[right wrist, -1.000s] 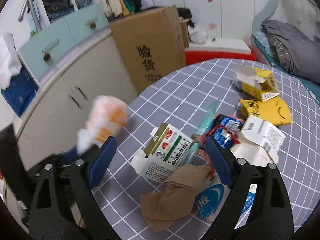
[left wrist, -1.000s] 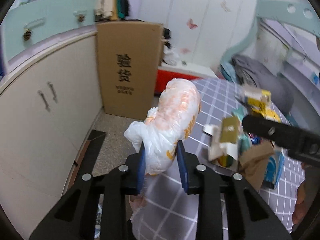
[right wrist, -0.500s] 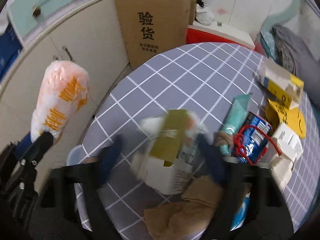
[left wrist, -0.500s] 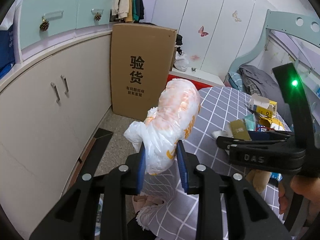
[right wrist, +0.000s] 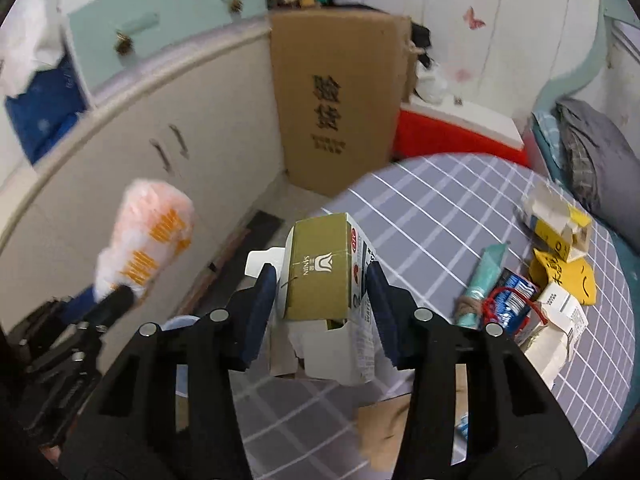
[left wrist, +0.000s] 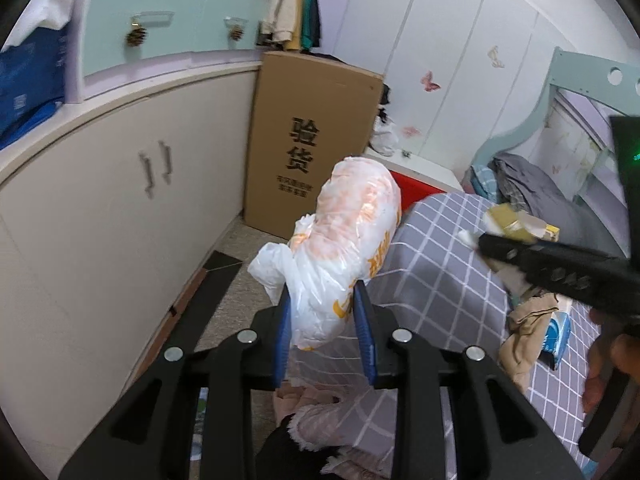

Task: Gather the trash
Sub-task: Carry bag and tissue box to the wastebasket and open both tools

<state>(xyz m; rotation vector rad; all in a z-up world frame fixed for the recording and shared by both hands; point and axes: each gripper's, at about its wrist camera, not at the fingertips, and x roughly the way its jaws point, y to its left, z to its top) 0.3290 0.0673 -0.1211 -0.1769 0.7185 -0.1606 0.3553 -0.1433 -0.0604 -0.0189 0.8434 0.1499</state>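
Observation:
My left gripper (left wrist: 323, 312) is shut on a white and orange plastic bag (left wrist: 344, 240) and holds it upright beside the table's left edge; the bag also shows in the right wrist view (right wrist: 150, 236). My right gripper (right wrist: 322, 280) is shut on an olive and white carton (right wrist: 324, 276), lifted above the grey checked tablecloth (right wrist: 432, 216). The carton shows at the right gripper's tip in the left wrist view (left wrist: 512, 222). More trash lies on the table: a teal wrapper (right wrist: 482, 280), a blue packet with red string (right wrist: 512, 300), yellow boxes (right wrist: 560, 220) and brown paper (left wrist: 528, 320).
A tall cardboard box (left wrist: 312, 140) stands against the cream cabinets (left wrist: 120, 200) to the left. A red and white box (right wrist: 456, 132) sits behind the table. A bed with grey clothes (right wrist: 592, 152) lies at the right. Pink slippers (left wrist: 320, 412) are below the left gripper.
My right gripper closed on the olive carton and lifted it off the table toward the left edge. The left gripper kept hold of the bag and tilted up slightly.

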